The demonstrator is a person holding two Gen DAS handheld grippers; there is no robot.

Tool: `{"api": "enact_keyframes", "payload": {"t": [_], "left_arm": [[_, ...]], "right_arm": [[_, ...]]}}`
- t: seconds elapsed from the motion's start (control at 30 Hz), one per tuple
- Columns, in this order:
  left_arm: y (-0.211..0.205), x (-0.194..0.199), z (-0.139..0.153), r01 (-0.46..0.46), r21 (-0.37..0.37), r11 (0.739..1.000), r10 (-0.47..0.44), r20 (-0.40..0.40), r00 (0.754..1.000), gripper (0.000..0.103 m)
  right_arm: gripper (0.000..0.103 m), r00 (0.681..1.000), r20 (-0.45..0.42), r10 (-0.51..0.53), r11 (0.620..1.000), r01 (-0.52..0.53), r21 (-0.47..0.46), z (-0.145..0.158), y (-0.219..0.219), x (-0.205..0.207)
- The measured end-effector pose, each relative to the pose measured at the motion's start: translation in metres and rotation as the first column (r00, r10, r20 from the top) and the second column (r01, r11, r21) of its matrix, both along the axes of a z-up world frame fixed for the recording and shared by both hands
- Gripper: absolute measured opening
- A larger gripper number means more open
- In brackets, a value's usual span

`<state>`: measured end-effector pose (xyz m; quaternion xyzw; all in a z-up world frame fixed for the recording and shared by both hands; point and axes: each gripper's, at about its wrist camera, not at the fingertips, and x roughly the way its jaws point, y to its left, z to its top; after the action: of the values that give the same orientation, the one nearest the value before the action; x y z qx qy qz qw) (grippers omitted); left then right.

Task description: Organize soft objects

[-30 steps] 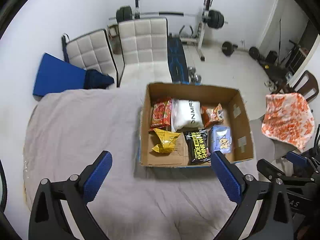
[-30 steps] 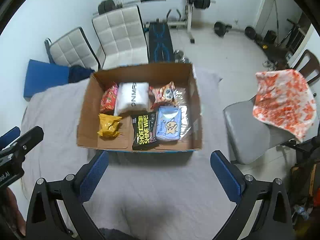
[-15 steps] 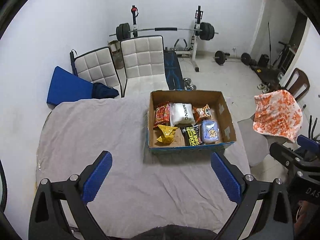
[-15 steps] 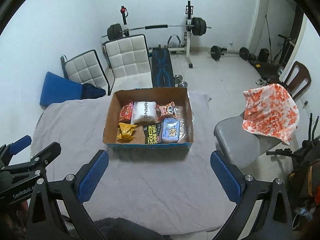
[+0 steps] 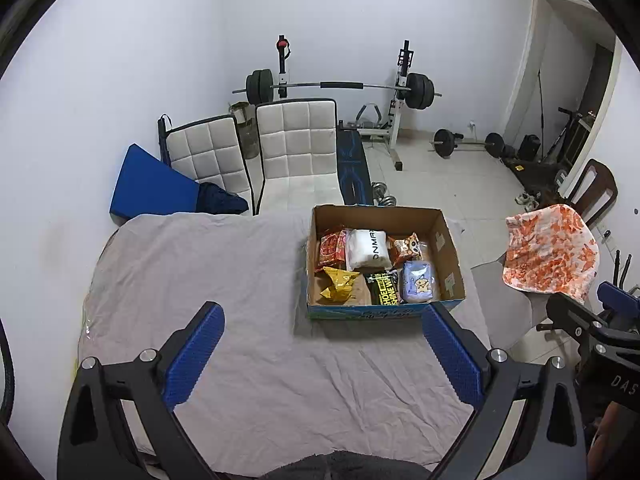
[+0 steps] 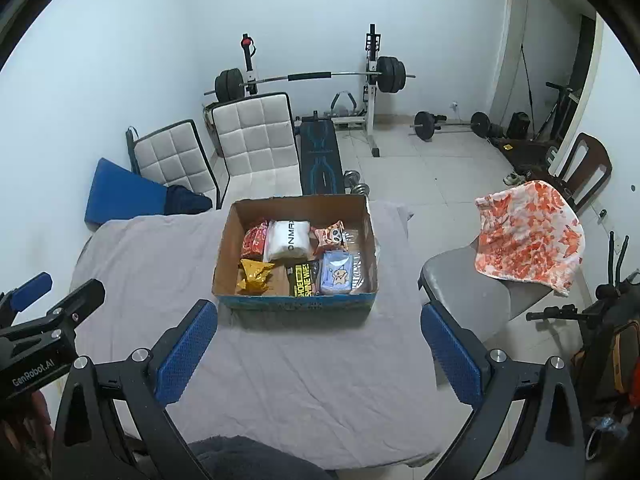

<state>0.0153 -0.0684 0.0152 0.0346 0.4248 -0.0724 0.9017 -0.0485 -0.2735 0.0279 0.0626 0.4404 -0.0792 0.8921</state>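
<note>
Left wrist view shows our left gripper [image 5: 322,336] held high above the table [image 5: 248,380], its jaws spread wide with nothing between them. The right wrist view shows our right gripper [image 6: 316,334] in the same state, released and empty, with the left one visible off at its left edge.

All the soft things we can see lie in the box [image 6: 362,220], which sits on the grey cloth toward the table's far right. Along the back: a red packet [image 6: 255,240], a white pack [image 6: 289,240] and an orange snack bag [image 6: 330,235]. Along the front: a yellow packet [image 6: 256,276], a black wipes pack [image 6: 303,278] and a blue tissue pack [image 6: 337,272]. A clear wrapper seems to lie by the right wall, though we cannot make out what it is. The cloth around the box carries nothing.

We judge that we stand either at the very start, with the sorting still to come, or at the end, with everything already boxed; these views alone cannot settle which. Both grippers are well back from the box.

If more is to be done, the next move calls for bringing one gripper down and forward over the box, picking one pack and closing on it gently. These packs will crush and shift under a grip, so we should take each across its middle and lift straight up, clear of the cardboard walls.
</note>
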Motion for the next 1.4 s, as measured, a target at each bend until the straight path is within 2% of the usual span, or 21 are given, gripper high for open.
{"api": "enact_keyframes", "payload": {"t": [0.3,1.4], "left_arm": [[-0.001,-0.008,0.005,0.004,0.004,1.000,-0.004,0.017,1.000,0.101],[0.007,-0.010,0.016,0.005,-0.001,1.000,-0.004,0.031,1.000,0.101]], "right_arm": [[0.103,0.999,0.032,-0.007,1.000,0.007,-0.004,0.011,0.000,-0.012],[0.103,0.999,0.037,-0.006,1.000,0.006,-0.014,0.015,0.003,-0.015]]}}
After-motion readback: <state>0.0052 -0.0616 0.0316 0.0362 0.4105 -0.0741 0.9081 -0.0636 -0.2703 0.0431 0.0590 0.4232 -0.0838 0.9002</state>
